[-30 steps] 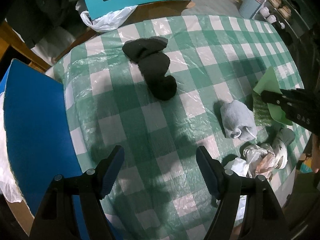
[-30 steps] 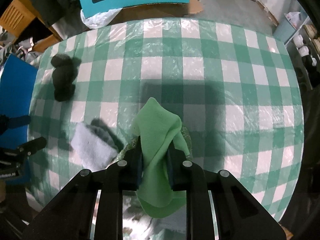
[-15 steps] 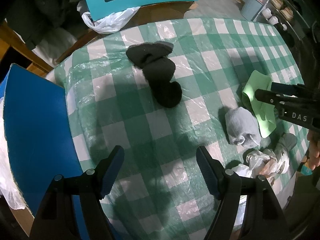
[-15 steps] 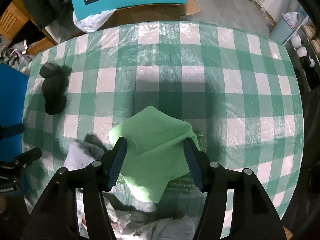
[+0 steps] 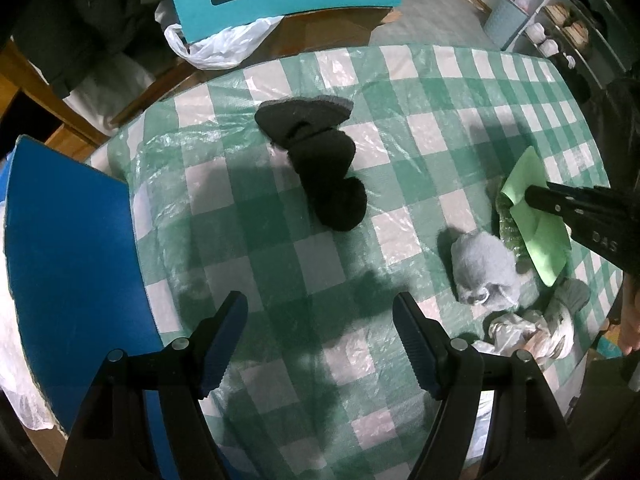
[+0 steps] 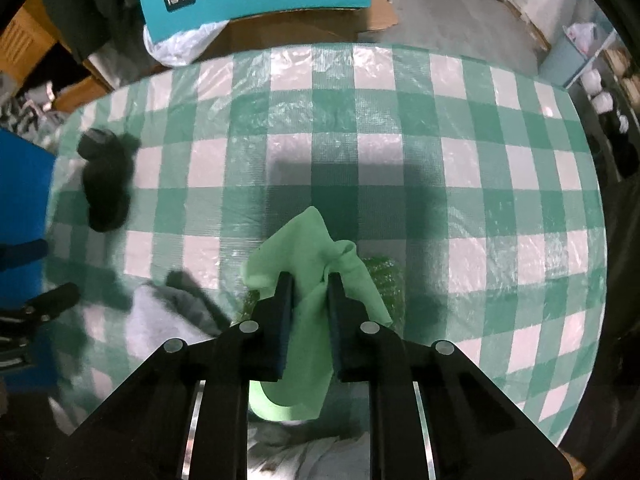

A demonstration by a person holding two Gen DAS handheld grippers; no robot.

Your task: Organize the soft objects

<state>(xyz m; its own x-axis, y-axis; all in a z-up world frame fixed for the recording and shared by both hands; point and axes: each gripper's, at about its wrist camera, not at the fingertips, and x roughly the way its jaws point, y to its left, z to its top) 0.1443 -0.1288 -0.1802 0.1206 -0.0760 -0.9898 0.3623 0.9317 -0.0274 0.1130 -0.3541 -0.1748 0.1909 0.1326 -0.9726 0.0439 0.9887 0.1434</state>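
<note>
Where the right hand-held gripper (image 6: 310,280) has just closed, it pinches a bunched, pale-green cloth (image 6: 308,248).

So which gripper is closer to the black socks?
Left. The left gripper hangs open over the cloth just below the black socks; the right gripper, shut on the green cloth, is further off.

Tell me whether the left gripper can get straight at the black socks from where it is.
Probably yes. The left gripper hangs open and empty above bare tablecloth, and nothing lies between it and the black socks.
</note>
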